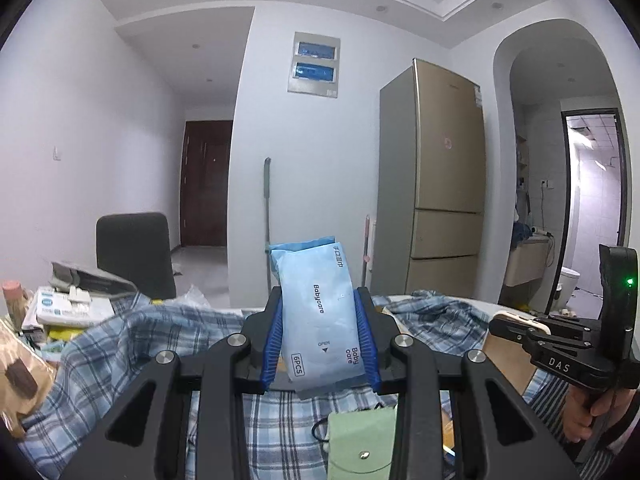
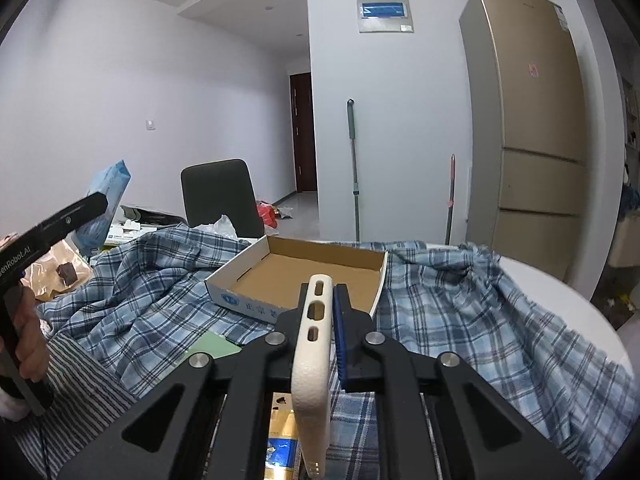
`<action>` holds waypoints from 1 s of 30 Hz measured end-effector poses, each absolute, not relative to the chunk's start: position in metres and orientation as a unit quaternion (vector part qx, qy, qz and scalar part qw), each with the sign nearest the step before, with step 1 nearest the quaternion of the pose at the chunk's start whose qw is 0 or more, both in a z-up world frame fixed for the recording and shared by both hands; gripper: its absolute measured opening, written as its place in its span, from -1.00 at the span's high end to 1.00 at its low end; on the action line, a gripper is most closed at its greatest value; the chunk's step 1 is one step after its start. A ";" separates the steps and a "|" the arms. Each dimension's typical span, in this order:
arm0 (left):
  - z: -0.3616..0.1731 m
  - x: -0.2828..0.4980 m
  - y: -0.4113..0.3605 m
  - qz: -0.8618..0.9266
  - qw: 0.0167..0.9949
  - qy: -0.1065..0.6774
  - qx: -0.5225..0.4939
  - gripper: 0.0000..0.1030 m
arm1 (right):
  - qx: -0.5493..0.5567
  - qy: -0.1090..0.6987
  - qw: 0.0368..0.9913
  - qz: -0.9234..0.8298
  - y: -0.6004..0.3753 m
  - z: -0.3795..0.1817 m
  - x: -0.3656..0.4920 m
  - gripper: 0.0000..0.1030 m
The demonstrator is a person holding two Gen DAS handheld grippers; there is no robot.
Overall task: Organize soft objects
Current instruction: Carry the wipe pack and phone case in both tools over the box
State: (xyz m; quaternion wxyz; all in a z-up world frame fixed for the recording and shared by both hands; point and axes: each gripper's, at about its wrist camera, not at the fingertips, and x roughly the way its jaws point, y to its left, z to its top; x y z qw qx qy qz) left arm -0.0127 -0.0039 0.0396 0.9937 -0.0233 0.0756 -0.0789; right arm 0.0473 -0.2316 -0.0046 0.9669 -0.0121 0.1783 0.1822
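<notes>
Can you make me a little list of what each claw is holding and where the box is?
left claw: shut on the blue wipes pack, held up in the air
right claw: shut on the white phone case, held edge-on
cardboard box: open, nothing visible inside, resting on the checked cloth just beyond the right claw
green pouch: lying on the cloth under the left claw
</notes>
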 end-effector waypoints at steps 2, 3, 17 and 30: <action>0.049 -0.015 -0.007 -0.080 0.994 0.067 -0.019 0.30 | -0.021 0.165 0.969 0.184 -0.229 0.006 0.043 0.83; 0.054 -0.017 -0.010 -0.081 0.995 0.061 -0.015 0.30 | -0.024 0.159 0.970 0.184 -0.228 0.012 0.041 0.83; 0.142 0.039 -0.053 -0.056 0.997 0.048 0.006 0.30 | -0.034 0.076 0.986 0.144 -0.194 0.127 0.087 0.83; 0.142 0.130 -0.024 -0.066 0.992 0.097 -0.038 0.30 | 0.066 0.147 0.976 0.146 -0.183 0.113 0.182 0.83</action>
